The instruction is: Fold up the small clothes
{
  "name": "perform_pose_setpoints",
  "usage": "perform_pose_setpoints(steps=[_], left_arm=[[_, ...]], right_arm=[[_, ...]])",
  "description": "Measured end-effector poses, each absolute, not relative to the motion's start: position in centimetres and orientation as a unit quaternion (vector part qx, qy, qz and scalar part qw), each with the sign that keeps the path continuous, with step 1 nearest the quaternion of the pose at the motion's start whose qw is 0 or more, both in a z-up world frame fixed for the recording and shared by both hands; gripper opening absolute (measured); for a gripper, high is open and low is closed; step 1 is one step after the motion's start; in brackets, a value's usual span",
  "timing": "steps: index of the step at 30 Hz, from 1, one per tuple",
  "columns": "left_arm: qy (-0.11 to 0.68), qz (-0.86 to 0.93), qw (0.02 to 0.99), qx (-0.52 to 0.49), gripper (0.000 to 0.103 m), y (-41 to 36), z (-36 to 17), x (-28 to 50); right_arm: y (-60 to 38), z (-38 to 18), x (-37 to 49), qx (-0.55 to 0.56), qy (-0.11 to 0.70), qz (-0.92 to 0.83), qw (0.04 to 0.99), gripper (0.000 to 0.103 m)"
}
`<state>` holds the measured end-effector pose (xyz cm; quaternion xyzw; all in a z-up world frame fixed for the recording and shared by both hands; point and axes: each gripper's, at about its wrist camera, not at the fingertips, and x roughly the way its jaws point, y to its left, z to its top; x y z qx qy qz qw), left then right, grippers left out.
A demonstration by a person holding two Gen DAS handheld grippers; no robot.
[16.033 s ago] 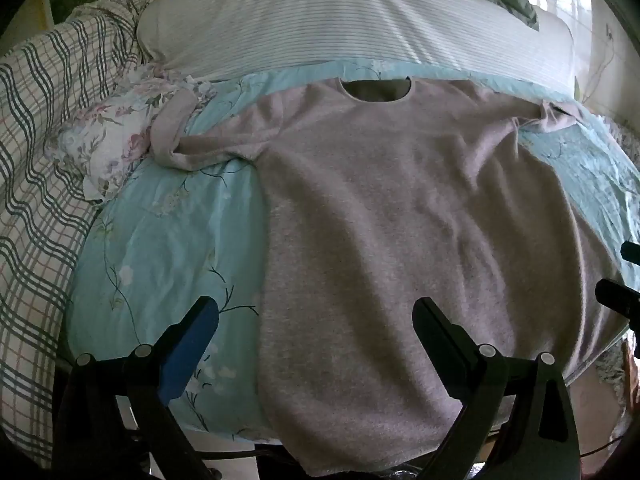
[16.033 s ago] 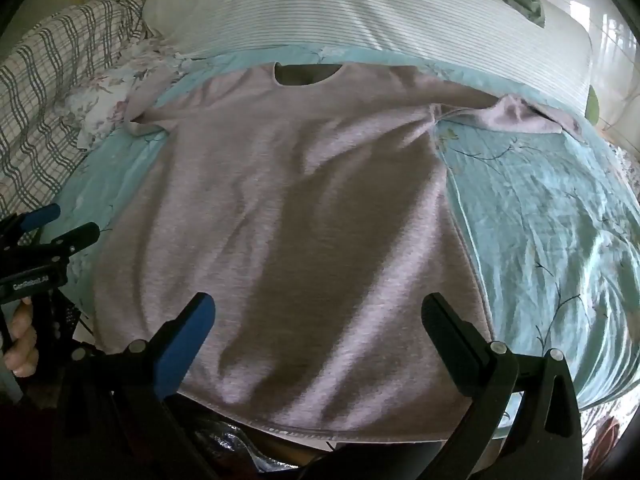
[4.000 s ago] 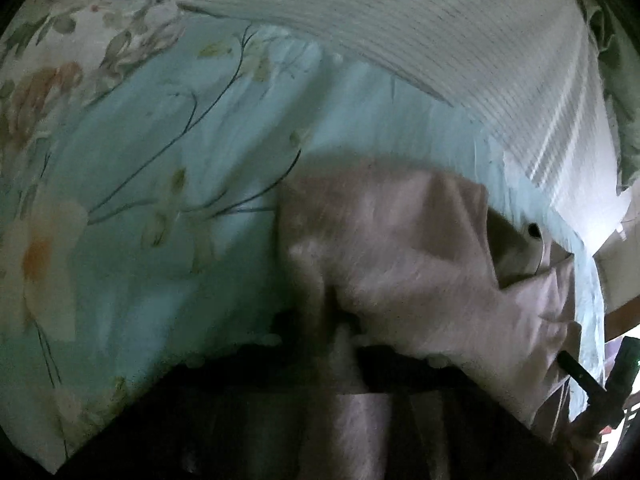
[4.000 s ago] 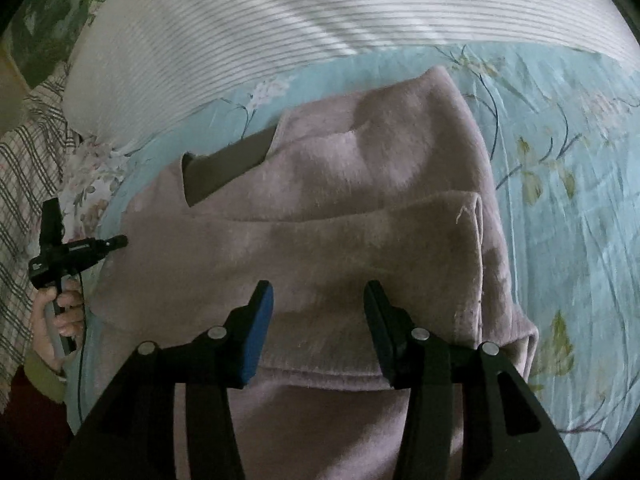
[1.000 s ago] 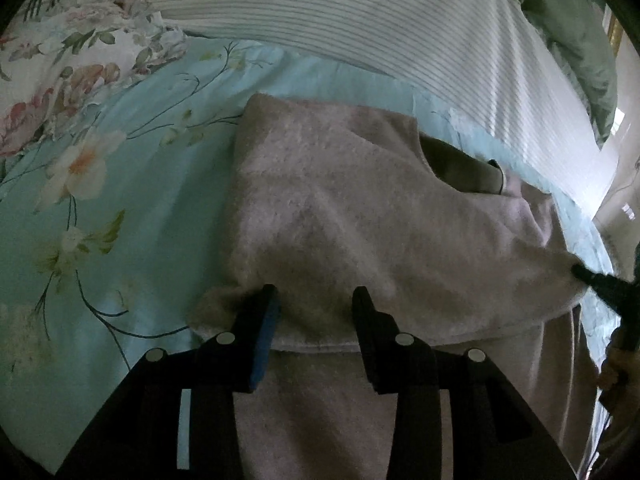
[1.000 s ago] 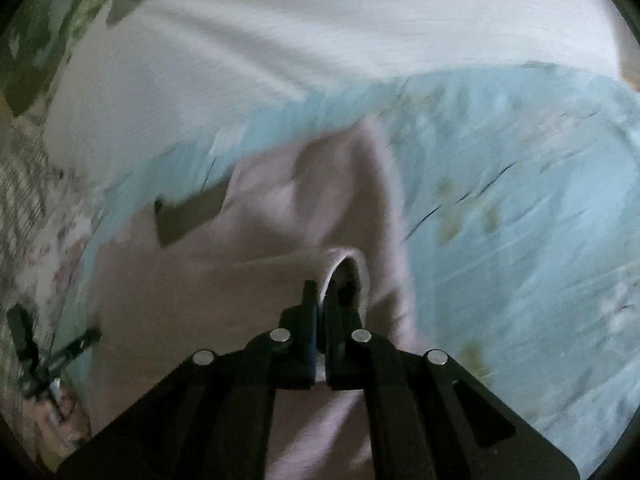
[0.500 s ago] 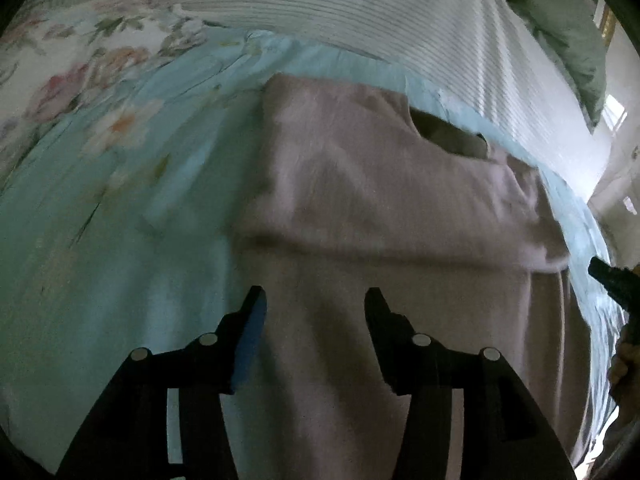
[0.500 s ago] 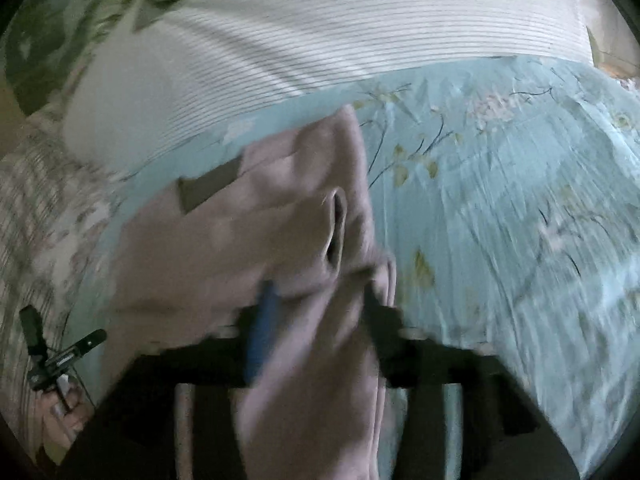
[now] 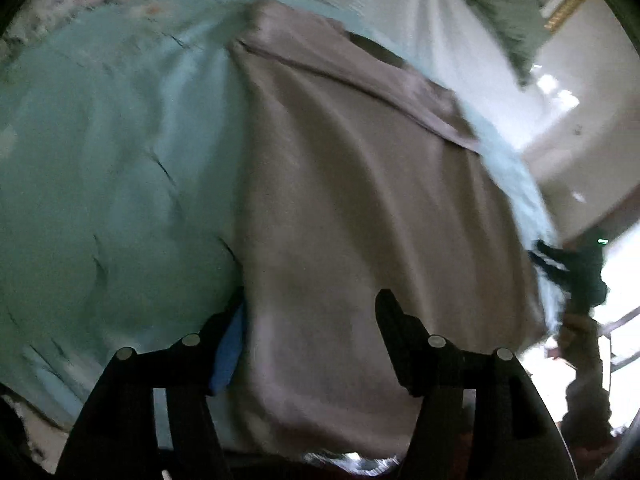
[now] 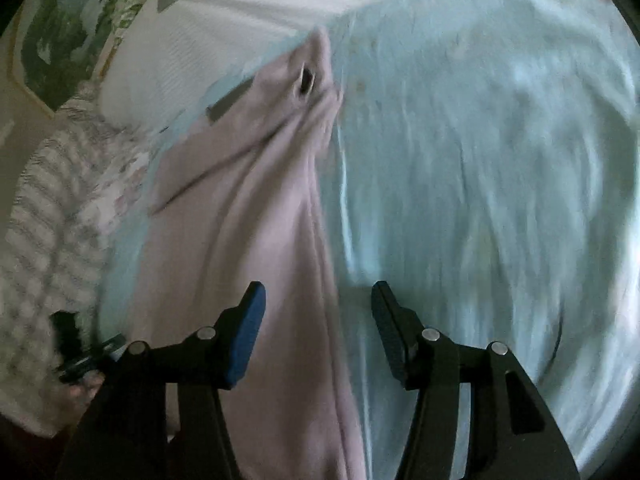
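A mauve knit top [image 9: 360, 200] lies flat on the light blue floral bedsheet [image 9: 100, 168], both sleeves folded in across its upper part. My left gripper [image 9: 310, 320] is open and empty over the top's lower left edge. My right gripper [image 10: 316, 308] is open and empty over the top's [image 10: 248, 240] right edge near the hem. The right gripper also shows at the right edge of the left wrist view [image 9: 560, 264], and the left gripper at the lower left of the right wrist view [image 10: 80, 356]. Both views are motion blurred.
A white striped pillow [image 10: 224, 20] lies beyond the neckline, with a green cushion [image 9: 492, 4] behind it. A plaid blanket and floral cloth [image 10: 52, 208] lie left of the top. The sheet [image 10: 480, 160] stretches to the right. The bed's front edge is near the hem.
Both grippers have pulled back from the folded sleeves toward the hem and opened wider. The right gripper, shut on the sleeve cuff a second ago, has let it go.
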<state>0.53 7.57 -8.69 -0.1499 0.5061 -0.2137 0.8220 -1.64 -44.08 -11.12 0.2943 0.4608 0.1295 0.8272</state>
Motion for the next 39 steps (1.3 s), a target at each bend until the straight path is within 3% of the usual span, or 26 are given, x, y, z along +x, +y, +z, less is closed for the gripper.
perform_pose_setpoints(steps=[5, 11, 14, 15, 16, 18, 21, 28, 30, 32, 34, 36, 38, 39], left_arm=[[0.503, -0.234, 0.821, -0.136, 0.039, 7.8, -8.5, -1.7], [0.53, -0.258, 0.794, -0.15, 0.039, 9.1, -9.6, -2.7], [0.542, -0.268, 0.781, -0.156, 0.036, 8.6, -10.7, -2.9], [0.539, -0.265, 0.784, -0.153, 0.031, 8.4, -10.8, -3.1], [0.536, -0.259, 0.79, -0.144, 0.014, 7.9, -10.7, -2.7], [0.531, -0.256, 0.795, -0.142, 0.008, 7.8, -10.5, -3.0], [0.51, -0.257, 0.809, -0.136, 0.007, 8.0, -9.2, -3.8], [0.52, -0.27, 0.797, -0.148, 0.006, 8.7, -9.9, -3.9], [0.53, -0.276, 0.788, -0.147, 0.012, 8.2, -10.3, -3.7], [0.544, -0.286, 0.775, -0.149, 0.025, 7.4, -11.1, -3.6], [0.547, -0.293, 0.769, -0.152, 0.027, 7.2, -11.7, -3.5], [0.543, -0.296, 0.771, -0.153, 0.024, 7.1, -11.7, -3.5], [0.539, -0.289, 0.776, -0.151, 0.006, 7.6, -11.7, -3.8], [0.537, -0.286, 0.779, -0.152, 0.006, 8.0, -11.5, -3.9]], right_arm=[[-42.8, -10.7, -5.6, 0.277, 0.467, 0.192, 0.817, 0.056], [-43.8, -11.9, -6.4, 0.315, 0.455, 0.207, 0.807, 0.052], [-43.3, -12.3, -6.0, 0.314, 0.461, 0.204, 0.804, 0.028], [-43.2, -12.4, -5.9, 0.312, 0.468, 0.205, 0.801, 0.005], [-43.2, -12.3, -6.0, 0.313, 0.466, 0.209, 0.801, 0.006], [-43.6, -11.2, -6.9, 0.317, 0.445, 0.227, 0.806, 0.006], [-45.0, -9.8, -8.4, 0.33, 0.418, 0.239, 0.812, 0.006], [-44.2, -13.4, -7.8, 0.341, 0.466, 0.242, 0.78, 0.009], [-44.1, -13.4, -7.9, 0.341, 0.457, 0.25, 0.782, 0.01], [-44.2, -13.4, -8.0, 0.345, 0.455, 0.25, 0.782, 0.011], [-44.2, -13.5, -8.3, 0.349, 0.454, 0.248, 0.781, 0.011], [-44.1, -13.4, -8.7, 0.344, 0.453, 0.243, 0.786, 0.011], [-44.2, -13.1, -9.0, 0.342, 0.45, 0.24, 0.789, 0.011], [-44.4, -12.9, -9.2, 0.346, 0.443, 0.241, 0.791, 0.008]])
